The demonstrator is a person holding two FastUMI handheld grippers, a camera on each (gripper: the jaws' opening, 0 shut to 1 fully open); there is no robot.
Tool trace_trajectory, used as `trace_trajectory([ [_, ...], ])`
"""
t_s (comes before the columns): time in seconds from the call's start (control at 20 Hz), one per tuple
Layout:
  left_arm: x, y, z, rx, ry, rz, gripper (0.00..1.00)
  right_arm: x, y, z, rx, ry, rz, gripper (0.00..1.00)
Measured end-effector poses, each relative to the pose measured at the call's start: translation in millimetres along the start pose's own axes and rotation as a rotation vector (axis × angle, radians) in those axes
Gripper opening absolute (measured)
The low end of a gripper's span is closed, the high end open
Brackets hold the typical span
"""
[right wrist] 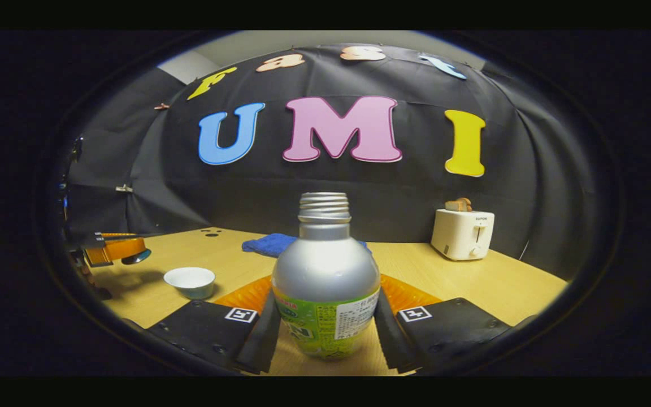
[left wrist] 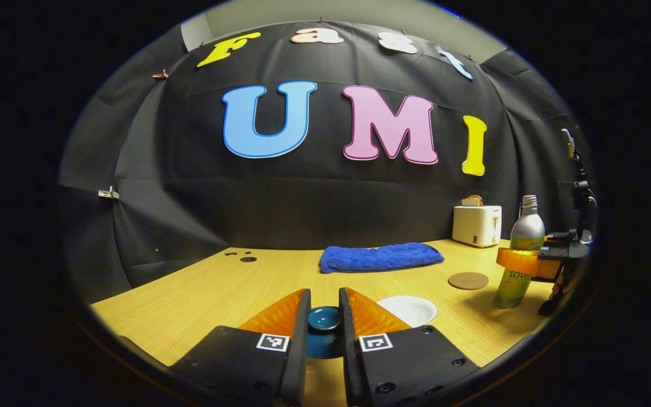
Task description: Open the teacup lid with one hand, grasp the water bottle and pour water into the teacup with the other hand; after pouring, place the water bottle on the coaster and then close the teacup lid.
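My left gripper (left wrist: 324, 298) is shut on the blue teacup lid (left wrist: 324, 319) and holds it up off the table. In the right gripper view the same lid (right wrist: 136, 258) hangs to the left of the white teacup (right wrist: 190, 281), which stands uncovered. The teacup (left wrist: 410, 310) sits just right of my left fingers. My right gripper (right wrist: 325, 297) is shut on the silver and green water bottle (right wrist: 325, 265), which is upright with no cap. In the left gripper view the bottle (left wrist: 520, 254) stands at the right beside the round brown coaster (left wrist: 468, 280).
A folded blue towel (left wrist: 381, 257) lies at the back of the wooden table (left wrist: 207, 294). A white toaster (left wrist: 477, 225) with bread in it stands at the back right. Black cloth walls close in the table.
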State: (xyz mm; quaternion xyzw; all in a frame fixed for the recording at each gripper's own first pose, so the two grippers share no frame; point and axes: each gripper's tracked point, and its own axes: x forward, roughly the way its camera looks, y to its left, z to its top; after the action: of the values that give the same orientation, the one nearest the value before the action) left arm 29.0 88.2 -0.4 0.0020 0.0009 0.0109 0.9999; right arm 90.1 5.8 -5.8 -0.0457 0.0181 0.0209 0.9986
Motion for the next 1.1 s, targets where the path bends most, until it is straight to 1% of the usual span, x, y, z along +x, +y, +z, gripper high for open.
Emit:
trace_trajectory([
  [0.05,0.7,6.4,-0.9,0.000,0.001,0.013,0.33,4.8,2.1,-0.6,-0.047,0.021,0.015,0.76],
  [0.1,1.6,12.6,-0.9,0.000,0.001,0.023,0.31,8.3,4.6,-2.1,-0.097,0.039,0.039,0.76],
  [0.15,2.7,19.8,-1.5,0.000,0.002,0.037,0.33,12.4,4.4,-0.2,-0.142,0.042,0.037,0.76],
  [0.2,3.7,27.1,-1.4,0.000,0.002,0.052,0.31,14.5,1.8,4.1,-0.189,0.032,0.027,0.76],
  [0.3,3.9,40.5,-1.4,0.000,0.003,0.081,0.31,24.2,0.1,14.4,-0.310,0.012,0.012,0.75],
  [0.5,1.6,59.1,-1.2,0.000,0.003,0.102,0.31,40.5,0.1,35.5,-0.560,-0.042,-0.003,0.75],
  [0.65,0.6,69.1,-2.1,-0.001,0.003,0.107,0.31,46.6,7.2,44.6,-0.777,-0.072,0.014,0.76],
  [0.75,0.2,75.7,-2.3,-0.001,0.003,0.116,0.31,48.7,14.8,50.4,-0.889,-0.096,0.034,0.75],
  [0.85,0.5,78.8,-2.9,-0.002,0.004,0.121,0.31,58.2,27.0,49.0,-0.978,-0.114,0.058,0.76],
  [1.1,0.6,78.3,-2.0,-0.002,0.004,0.114,0.31,75.8,54.0,26.7,-1.150,-0.116,0.123,0.75],
])
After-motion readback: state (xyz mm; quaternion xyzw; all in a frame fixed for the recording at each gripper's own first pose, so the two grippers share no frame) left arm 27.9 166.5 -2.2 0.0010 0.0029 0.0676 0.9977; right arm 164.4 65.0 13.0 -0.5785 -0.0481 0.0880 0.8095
